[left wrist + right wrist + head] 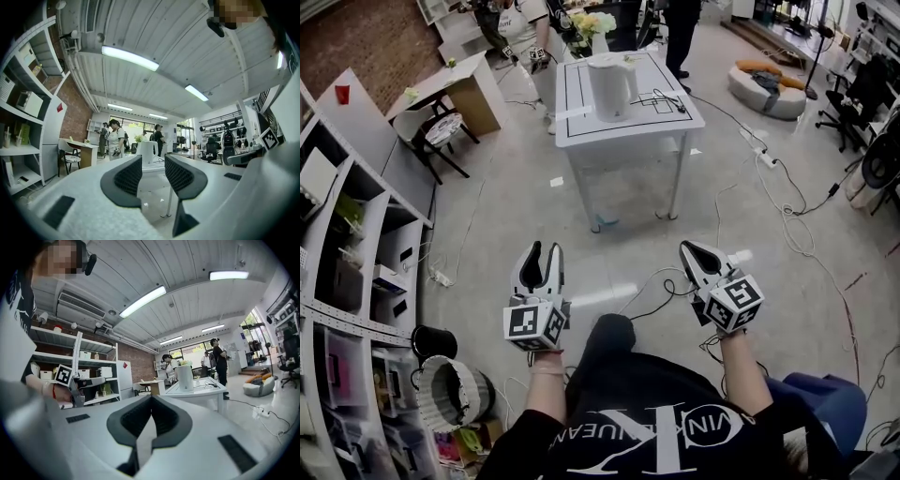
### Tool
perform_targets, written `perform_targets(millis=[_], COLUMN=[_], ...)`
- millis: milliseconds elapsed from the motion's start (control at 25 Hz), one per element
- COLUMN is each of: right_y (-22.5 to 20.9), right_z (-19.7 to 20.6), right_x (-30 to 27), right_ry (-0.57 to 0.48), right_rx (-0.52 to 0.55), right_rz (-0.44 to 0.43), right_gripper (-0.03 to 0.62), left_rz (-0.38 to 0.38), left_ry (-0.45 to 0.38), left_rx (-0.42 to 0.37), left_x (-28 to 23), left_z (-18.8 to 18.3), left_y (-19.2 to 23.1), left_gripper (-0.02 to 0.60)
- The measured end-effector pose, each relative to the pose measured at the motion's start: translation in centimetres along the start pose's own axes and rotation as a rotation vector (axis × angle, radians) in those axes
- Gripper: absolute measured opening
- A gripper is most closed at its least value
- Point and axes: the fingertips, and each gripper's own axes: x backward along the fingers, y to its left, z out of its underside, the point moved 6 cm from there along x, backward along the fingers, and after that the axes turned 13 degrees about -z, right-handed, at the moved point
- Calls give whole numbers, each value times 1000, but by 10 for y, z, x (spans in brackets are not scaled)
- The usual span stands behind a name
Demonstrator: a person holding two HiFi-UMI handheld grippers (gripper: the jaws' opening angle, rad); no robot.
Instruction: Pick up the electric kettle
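Far ahead of you, on the white table [623, 131], stands the electric kettle [612, 86]. It is upright, near the middle of the top, and you are well apart from it.

Your left gripper [545, 251] has its jaws apart with nothing between them. Through the gap you can see the kettle far off. Your right gripper [689, 251] has its jaws pressed together and holds nothing.

The kettle looks hard and smooth, so its round body may slip. It may be heavy if there is water inside, and I cannot tell if there is. I think the handle on its side is the best place to grab. A black cord [661, 98] lies on the table just beside it, so lift slowly in case it pulls.
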Motion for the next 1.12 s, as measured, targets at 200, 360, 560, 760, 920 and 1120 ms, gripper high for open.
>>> perform_targets(millis=[200,360,560,760,920,1120], right_y=[-22,-45,-86,-125,-150,-173], right_z=[1,2,-1,-15,-18,-13], right_x=[-16,-42,-93,-154,-195,-235], right_ry=[-2,6,12,10,20,49], right_rx=[-5,-8,-15,-32,-56,-88], right_rz=[21,26,73,107,130,160], right_gripper=[-2,-2,-2,-2,-2,-2], left_rz=[45,81,129,182,206,261], left_ry=[7,12,24,48,56,97], left_rx=[-7,5,17,2,16,33], left_x=[-36,-83,-158,-240,-295,-348], left_z=[6,12,16,12,9,20], left_y=[-3,1,16,39,57,68], left_gripper=[124,124,125,126,126,125])
